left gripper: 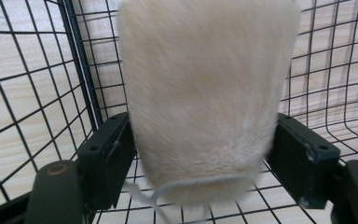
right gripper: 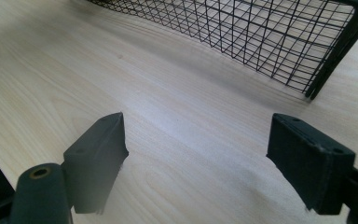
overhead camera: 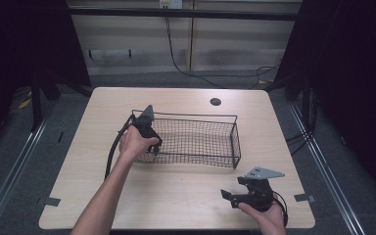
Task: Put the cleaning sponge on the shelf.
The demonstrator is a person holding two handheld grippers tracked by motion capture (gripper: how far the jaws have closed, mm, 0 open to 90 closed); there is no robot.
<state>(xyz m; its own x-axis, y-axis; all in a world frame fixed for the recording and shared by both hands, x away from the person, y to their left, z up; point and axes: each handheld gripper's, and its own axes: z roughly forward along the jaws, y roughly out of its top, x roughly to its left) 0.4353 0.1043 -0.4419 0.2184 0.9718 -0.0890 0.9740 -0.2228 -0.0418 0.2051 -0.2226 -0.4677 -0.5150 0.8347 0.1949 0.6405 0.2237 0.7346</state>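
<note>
At left end of wire basket (overhead camera: 196,139), left gripper (overhead camera: 149,139) reaching down inside, jaws closed on both sides of a cream furry object (left gripper: 205,93), held just above the mesh floor. Near front right corner of table (overhead camera: 176,196), right gripper (overhead camera: 232,198) held low over bare wood, jaws wide apart, holding nothing, well apart from basket.

A cream-white furry piece (left gripper: 205,93), its pile plain and unpatterned with a pale thread trailing from its lower edge, sits between matte black jaws of the left gripper (left gripper: 200,158). The black wire basket (overhead camera: 196,139) shows a fine square grid. The desk (overhead camera: 186,196) is pale wood with a soft straight grain. The right gripper (overhead camera: 242,196) is black under a grey plate.
</note>
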